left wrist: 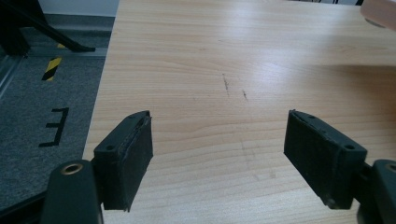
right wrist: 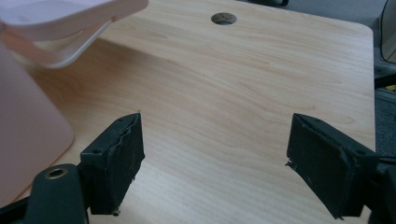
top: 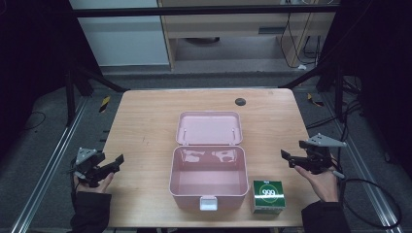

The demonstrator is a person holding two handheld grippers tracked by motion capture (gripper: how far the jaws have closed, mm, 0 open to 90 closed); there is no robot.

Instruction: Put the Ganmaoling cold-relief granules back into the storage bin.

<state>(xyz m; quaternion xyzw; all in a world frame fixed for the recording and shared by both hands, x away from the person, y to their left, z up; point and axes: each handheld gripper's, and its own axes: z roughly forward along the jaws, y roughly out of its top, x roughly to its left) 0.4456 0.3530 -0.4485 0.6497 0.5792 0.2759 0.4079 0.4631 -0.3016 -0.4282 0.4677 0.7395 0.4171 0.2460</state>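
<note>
A pink box (top: 209, 180) stands open in the middle of the wooden table (top: 145, 126), its lid (top: 209, 128) lying back flat behind it. Its inside looks empty. A small green carton marked 999 (top: 267, 196) sits just right of the box near the front edge. My left gripper (top: 115, 162) hovers at the table's left edge, open, with nothing between its jaws (left wrist: 217, 158). My right gripper (top: 287, 158) is held at the table's right edge, above and behind the carton, also open and empty (right wrist: 215, 163). The box's side wall (right wrist: 28, 126) and lid (right wrist: 70, 14) appear at the left of the right gripper view.
A round cable hole (top: 240, 101) lies near the table's far edge. Dark metal frame legs (top: 73, 92) stand at both sides. Grey floor with yellow-black tape marks (left wrist: 52, 67) runs along the left edge. A cabinet (top: 233, 29) stands beyond the table.
</note>
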